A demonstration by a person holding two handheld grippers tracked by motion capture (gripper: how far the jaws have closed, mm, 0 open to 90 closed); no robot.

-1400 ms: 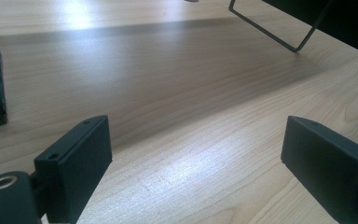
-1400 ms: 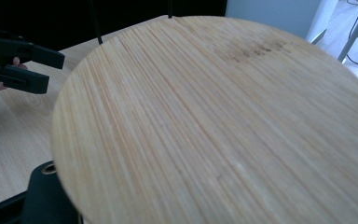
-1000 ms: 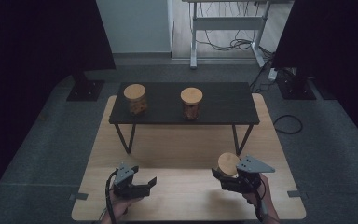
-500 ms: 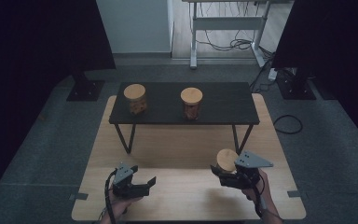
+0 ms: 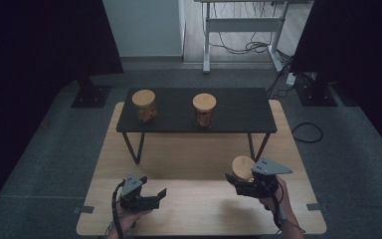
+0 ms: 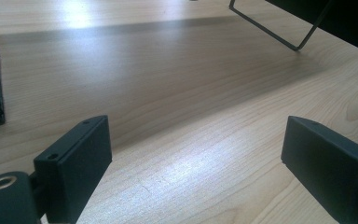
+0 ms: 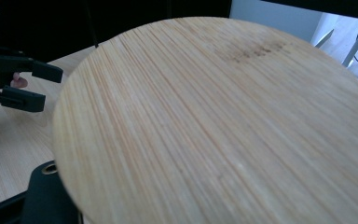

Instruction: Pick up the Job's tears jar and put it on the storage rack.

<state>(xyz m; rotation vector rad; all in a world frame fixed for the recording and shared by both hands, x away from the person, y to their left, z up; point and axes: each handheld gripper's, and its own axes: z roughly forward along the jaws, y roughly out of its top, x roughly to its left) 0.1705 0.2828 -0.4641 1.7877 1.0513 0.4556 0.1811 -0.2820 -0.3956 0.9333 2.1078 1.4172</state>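
Observation:
My right gripper (image 5: 235,182) hovers over the near right of the wooden board (image 5: 199,154), shut on a round bamboo lid (image 5: 242,167). The lid (image 7: 214,121) spreads across the right gripper view, and what hangs under it is hidden. One black finger (image 7: 46,200) shows at its lower left edge. My left gripper (image 5: 158,195) is low over the near left of the board, open, with bare wood between its jaws (image 6: 196,154). It also shows far off in the right gripper view (image 7: 28,88). Two bamboo-lidded jars (image 5: 144,105) (image 5: 204,110) stand on the low black table (image 5: 238,109).
The black table stands on thin wire legs (image 5: 132,148) across the far half of the board. Dark stands (image 5: 90,94) (image 5: 318,93) flank it on the grey floor. A cable (image 5: 307,132) loops right of the table, and a white desk frame (image 5: 238,30) stands behind.
The right gripper and its lid have drifted slightly away from the person, toward the black table. The left gripper has stayed where it was, jaws still wide.

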